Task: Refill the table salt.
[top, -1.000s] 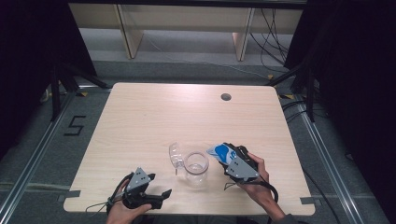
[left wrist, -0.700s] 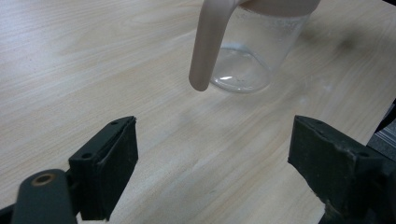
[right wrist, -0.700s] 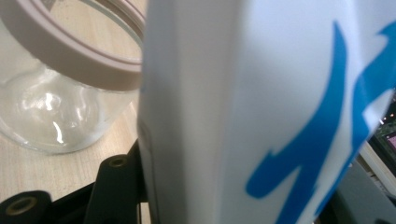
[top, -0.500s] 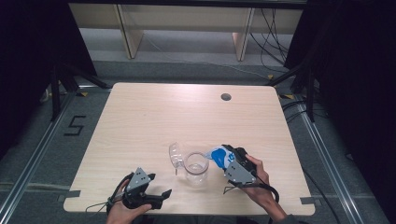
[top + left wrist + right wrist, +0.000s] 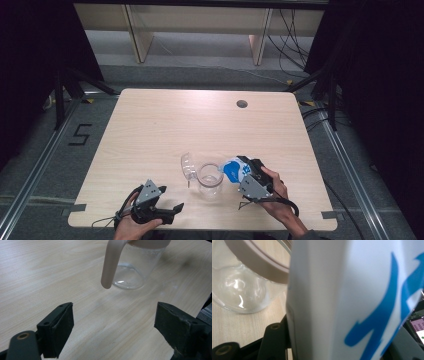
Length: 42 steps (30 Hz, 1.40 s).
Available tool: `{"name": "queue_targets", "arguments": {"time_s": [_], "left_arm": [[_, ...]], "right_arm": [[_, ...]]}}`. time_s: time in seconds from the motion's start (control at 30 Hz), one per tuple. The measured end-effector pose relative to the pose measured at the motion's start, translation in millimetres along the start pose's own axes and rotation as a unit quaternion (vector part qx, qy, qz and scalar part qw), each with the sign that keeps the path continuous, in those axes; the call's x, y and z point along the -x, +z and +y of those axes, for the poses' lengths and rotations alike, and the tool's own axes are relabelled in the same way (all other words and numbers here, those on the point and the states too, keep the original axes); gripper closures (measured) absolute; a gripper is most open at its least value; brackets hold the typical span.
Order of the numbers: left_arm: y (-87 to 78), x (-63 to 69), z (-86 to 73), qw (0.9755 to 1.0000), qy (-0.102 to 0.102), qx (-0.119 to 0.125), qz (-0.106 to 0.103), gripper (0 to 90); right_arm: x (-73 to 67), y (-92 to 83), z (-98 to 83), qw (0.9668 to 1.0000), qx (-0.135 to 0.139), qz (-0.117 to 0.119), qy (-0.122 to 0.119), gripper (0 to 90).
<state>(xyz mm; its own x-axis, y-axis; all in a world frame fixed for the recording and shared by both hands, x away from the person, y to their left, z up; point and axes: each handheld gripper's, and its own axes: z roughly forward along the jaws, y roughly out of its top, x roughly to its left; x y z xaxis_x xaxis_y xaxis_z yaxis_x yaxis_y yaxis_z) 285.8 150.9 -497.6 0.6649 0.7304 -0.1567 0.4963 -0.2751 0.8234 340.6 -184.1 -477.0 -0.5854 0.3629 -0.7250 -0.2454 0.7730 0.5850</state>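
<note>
Carton (image 5: 231, 169) clamped in right gripper (image 5: 246, 172) jaws beside jug (image 5: 210, 180); left gripper (image 5: 172, 210) jaws open.

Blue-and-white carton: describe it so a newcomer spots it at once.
Find the wooden table, then its near edge. Right of the clear jug there, the right gripper holds the carton tilted toward the jug's mouth. It is the only opaque, blue-printed item; jug and lid are see-through.

- The table (image 5: 165, 130): pale wood-grain top, smooth, matt.
- The jug (image 5: 131, 267): clear glossy plastic or glass, with a matt beige plastic handle (image 5: 110, 265).
- The carton (image 5: 352, 297): smooth white card with blue print, faint sheen.
- The left gripper's fingers (image 5: 61, 327): matt black, rough-edged pads.
</note>
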Motion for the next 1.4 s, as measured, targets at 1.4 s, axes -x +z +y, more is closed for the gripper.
{"name": "queue_targets", "arguments": {"time_s": [1.4], "left_arm": [[1.8,0.1,-0.4,1.0000,-0.004,0.004,-0.002,15.3]], "right_arm": [[2.2,4.0,6.4,0.9953,-0.032,-0.014,-0.090,46.8]]}}
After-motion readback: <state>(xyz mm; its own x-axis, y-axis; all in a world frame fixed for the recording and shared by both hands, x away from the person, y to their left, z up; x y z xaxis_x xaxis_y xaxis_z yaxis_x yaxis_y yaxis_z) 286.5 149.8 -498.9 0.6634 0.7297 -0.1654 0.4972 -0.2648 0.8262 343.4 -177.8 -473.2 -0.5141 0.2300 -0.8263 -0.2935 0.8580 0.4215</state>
